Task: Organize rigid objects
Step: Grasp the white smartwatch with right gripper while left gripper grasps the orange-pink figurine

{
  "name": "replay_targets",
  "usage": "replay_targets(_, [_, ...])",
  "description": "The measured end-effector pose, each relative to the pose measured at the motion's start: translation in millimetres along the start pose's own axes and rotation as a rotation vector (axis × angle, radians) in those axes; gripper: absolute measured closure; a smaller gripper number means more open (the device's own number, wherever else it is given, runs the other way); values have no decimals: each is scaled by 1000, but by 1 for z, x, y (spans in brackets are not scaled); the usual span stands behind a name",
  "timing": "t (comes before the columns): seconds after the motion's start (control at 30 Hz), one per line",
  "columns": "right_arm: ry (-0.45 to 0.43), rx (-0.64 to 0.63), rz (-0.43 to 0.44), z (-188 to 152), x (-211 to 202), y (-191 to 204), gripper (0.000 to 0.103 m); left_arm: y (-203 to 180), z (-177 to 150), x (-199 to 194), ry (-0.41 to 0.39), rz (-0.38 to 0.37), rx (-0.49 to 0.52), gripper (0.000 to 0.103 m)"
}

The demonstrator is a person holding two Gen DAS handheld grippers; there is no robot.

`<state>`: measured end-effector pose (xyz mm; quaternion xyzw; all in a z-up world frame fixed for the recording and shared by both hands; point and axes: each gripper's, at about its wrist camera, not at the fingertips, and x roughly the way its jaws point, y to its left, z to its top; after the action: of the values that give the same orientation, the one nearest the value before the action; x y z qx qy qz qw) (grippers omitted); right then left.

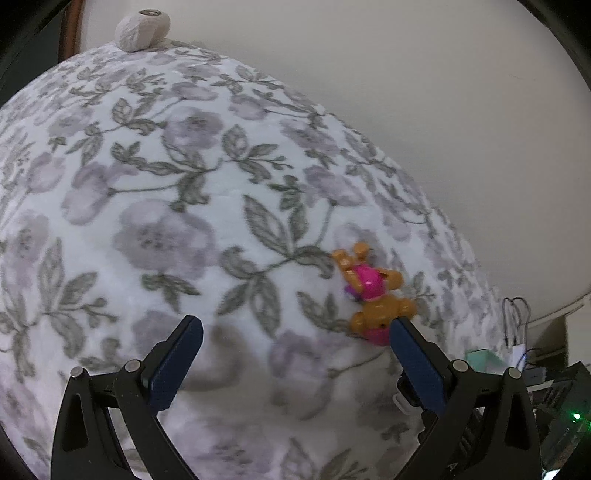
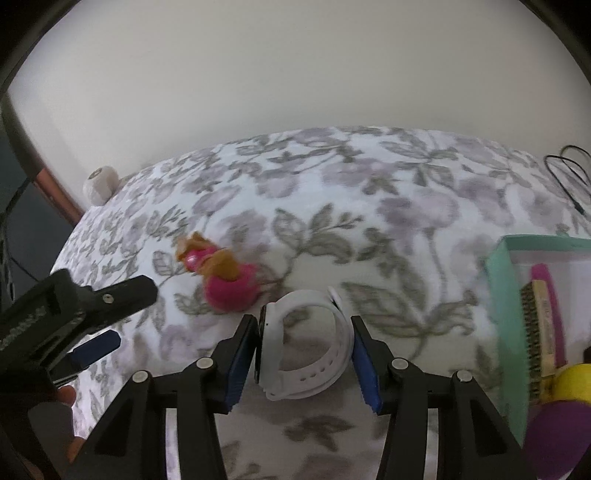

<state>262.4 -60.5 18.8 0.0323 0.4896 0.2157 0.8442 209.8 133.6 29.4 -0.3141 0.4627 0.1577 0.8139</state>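
Note:
A small orange and pink toy figure (image 1: 373, 291) lies on the floral blanket, just beyond the right fingertip of my open, empty left gripper (image 1: 295, 336). It also shows in the right wrist view (image 2: 221, 277), left of centre. My right gripper (image 2: 304, 332) has its jaws around a white smartwatch (image 2: 306, 354) with a looped strap; the left pad touches the watch face, the right pad is close to the strap. The left gripper (image 2: 99, 314) shows at the left of that view.
A teal box (image 2: 506, 295) at the right holds a brush, a pink item and yellow and purple round things. A white textured ball (image 1: 142, 27) sits at the bed's far edge by the wall. Black cables (image 2: 569, 173) hang at the right.

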Motion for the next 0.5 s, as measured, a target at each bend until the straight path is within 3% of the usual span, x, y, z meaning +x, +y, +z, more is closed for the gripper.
replay_targets(0.37, [-7,68,-14,3,-7,-32,50,-30,-6,14,-38,-42,41,3])
replay_targets(0.5, [-5,70,-3,3,-8,-34,50,-46,-11,23,-44,-23,92,9])
